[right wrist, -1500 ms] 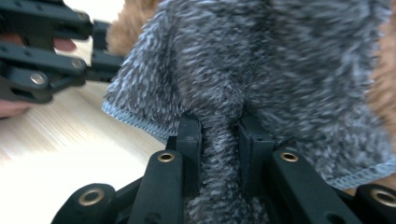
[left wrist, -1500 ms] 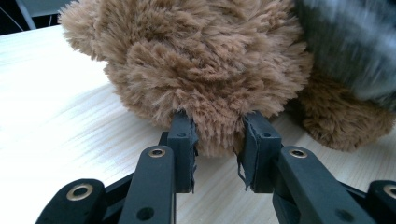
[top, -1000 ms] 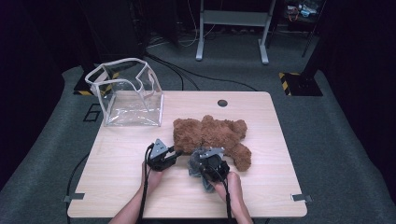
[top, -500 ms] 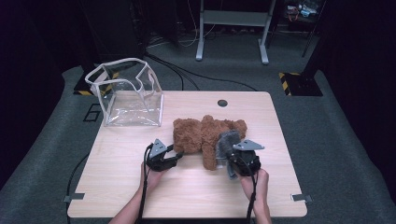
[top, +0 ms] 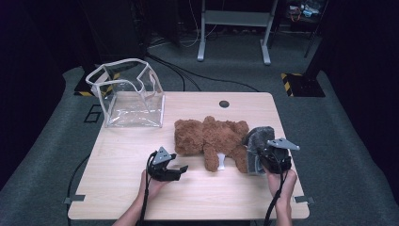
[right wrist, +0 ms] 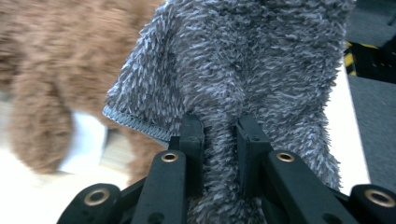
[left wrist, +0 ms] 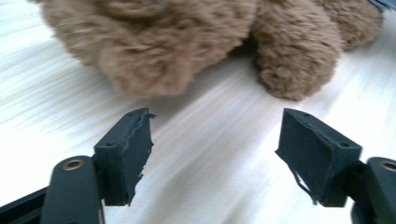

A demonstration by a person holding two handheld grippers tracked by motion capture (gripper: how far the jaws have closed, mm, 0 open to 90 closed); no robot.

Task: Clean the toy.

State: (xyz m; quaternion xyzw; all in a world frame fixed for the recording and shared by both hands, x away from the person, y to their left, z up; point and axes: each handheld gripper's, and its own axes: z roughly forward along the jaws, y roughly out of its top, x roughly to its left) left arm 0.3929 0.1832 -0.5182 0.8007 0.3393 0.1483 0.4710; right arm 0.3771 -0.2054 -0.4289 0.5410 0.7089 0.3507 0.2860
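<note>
Scene: a pale wooden table (top: 117, 188) on grey carpet, seen from above, with a person's two forearms coming in from its near edge.
Teddy bear: a brown plush teddy bear (top: 209, 139) lies flat near the middle of the table, a white label showing under one of its limbs.
Grey cloth: a shaggy grey cloth (top: 255, 146) hangs bunched at the bear's right end, just beside it and lifted off the tabletop; in the right gripper view the grey cloth (right wrist: 243, 70) fills the foreground with the bear blurred behind it at the left.
Right gripper: the right gripper (top: 263, 157), held near the table's right edge, has its black jaws drawn in tight on a fold of the grey cloth; the right gripper (right wrist: 219, 135) shows the pile squeezed between the two pads.
Left gripper: the left gripper (top: 181, 168) rests low over the near middle of the table, pointing at the bear; its jaws have just been opening and now stand well apart, with bare wood between them. The left gripper (left wrist: 215, 140) is near the bear's furry limbs but apart from them.
Clear bag: a transparent plastic bag with white trim (top: 131, 96) stands upright and open-mouthed at the far left corner, well apart from both hands.
</note>
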